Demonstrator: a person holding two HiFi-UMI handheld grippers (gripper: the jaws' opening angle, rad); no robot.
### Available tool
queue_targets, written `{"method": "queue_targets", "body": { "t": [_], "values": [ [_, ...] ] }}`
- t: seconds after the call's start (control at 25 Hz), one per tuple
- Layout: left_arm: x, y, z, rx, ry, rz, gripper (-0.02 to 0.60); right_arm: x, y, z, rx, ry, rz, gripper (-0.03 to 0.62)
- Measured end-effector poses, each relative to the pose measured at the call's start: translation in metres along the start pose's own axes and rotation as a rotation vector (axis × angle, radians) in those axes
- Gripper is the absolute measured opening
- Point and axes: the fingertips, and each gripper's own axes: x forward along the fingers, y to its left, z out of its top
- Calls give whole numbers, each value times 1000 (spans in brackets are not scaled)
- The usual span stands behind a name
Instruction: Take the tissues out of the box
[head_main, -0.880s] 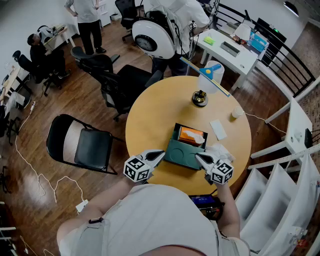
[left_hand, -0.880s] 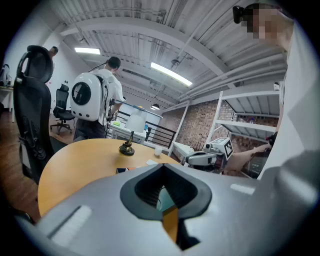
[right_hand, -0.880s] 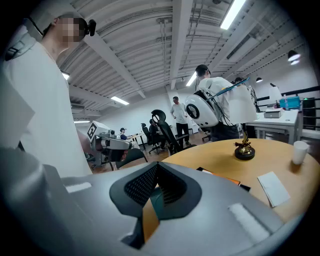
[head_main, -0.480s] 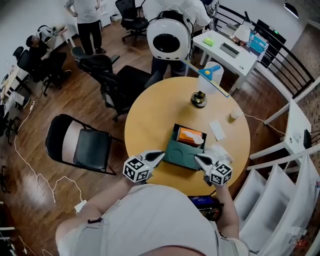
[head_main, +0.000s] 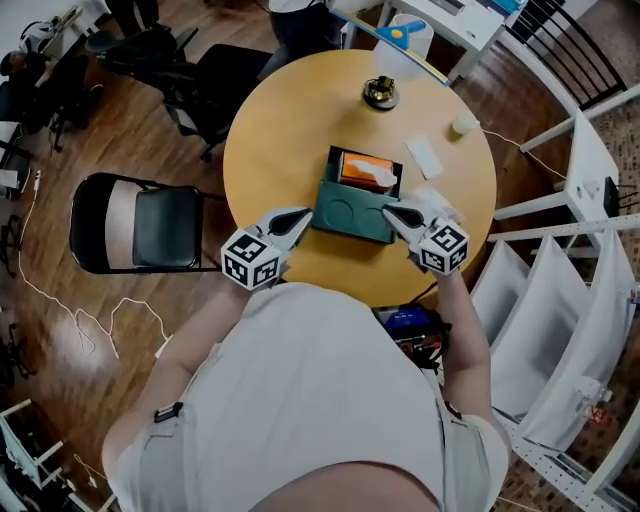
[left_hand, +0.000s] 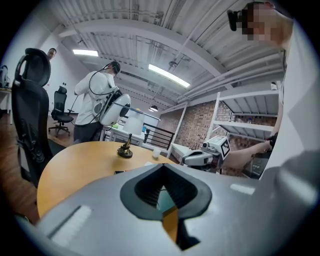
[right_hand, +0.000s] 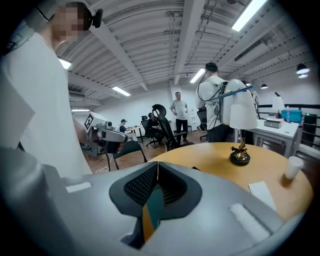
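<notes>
While left gripper (head_main: 300, 214) and right gripper (head_main: 393, 212), both closed empty, flank the tissue box (head_main: 350, 208), its protruding tissue (head_main: 380, 178) sits 11 o'clock from the nearer right one.

The person is wearing a pale grey shirt (head_main: 310, 400), while the grey-white left tool (head_main: 300, 214) and right tool (head_main: 392, 213) are each bearing cubes (head_main: 250, 262) of black-and-white square markers.

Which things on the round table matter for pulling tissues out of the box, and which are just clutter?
Job in hand:
- teal box
- orange tissue pack inside it
- crumpled white tissues beside it
- left gripper, right gripper, both shut and empty

Lying about:
- lamp
- white cup
- flat white card
</notes>
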Motion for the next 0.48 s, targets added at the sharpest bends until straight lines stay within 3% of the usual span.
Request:
{"method": "queue_targets", "body": {
  "t": [0.16, 0.24, 0.36, 0.48],
  "values": [
    [-9, 11, 3, -24, -9, 29, 0, 12, -15, 11, -18, 35, -1, 7],
    [-13, 26, 4, -36, -8, 49, 0, 29, -32, 11, -49, 93, -14, 56],
    [-18, 30, -3, -52, -5, 70, 0, 44, -65, -17, -169, 294, -60, 200],
    [-26, 33, -6, -75, -13, 107, 0, 69, -99, -49, -290, 519, -57, 249]
  ]
}}
